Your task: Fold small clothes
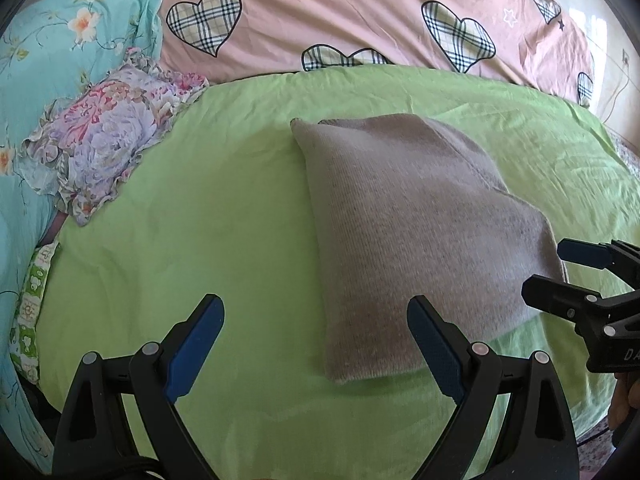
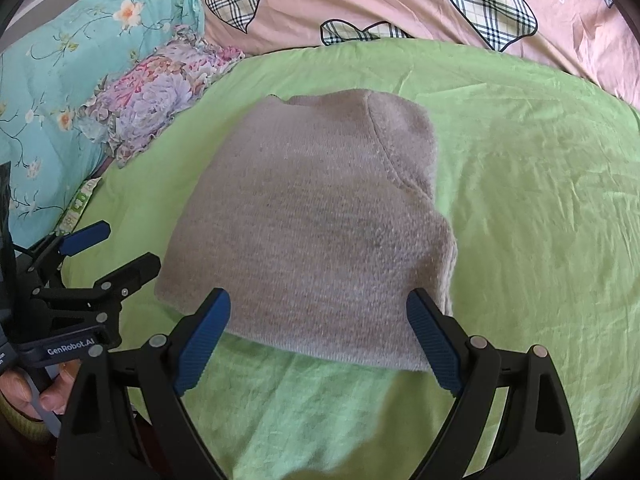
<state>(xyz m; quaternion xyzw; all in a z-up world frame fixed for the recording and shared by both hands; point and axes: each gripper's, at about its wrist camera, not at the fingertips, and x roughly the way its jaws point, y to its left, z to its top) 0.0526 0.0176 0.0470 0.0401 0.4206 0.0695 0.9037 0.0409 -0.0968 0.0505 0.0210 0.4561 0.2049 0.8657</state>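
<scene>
The folded grey knit garment (image 2: 312, 232) lies flat on the green sheet (image 2: 520, 200). My right claw (image 2: 318, 328) hangs over its near edge, jaws spread wide and empty, pads not pressing it. My left claw (image 1: 316, 340) stands just left of the garment's near corner, also wide apart, holding nothing.

Both wrist views give you bright, even daylight with soft shadows only; the green sheet (image 1: 248, 200) reads clearly at frame centre. Expect strong fisheye bending and dark vignetting at all four corners. The grey knit garment (image 2: 312, 232) looks slightly soft, with mild blur.
</scene>
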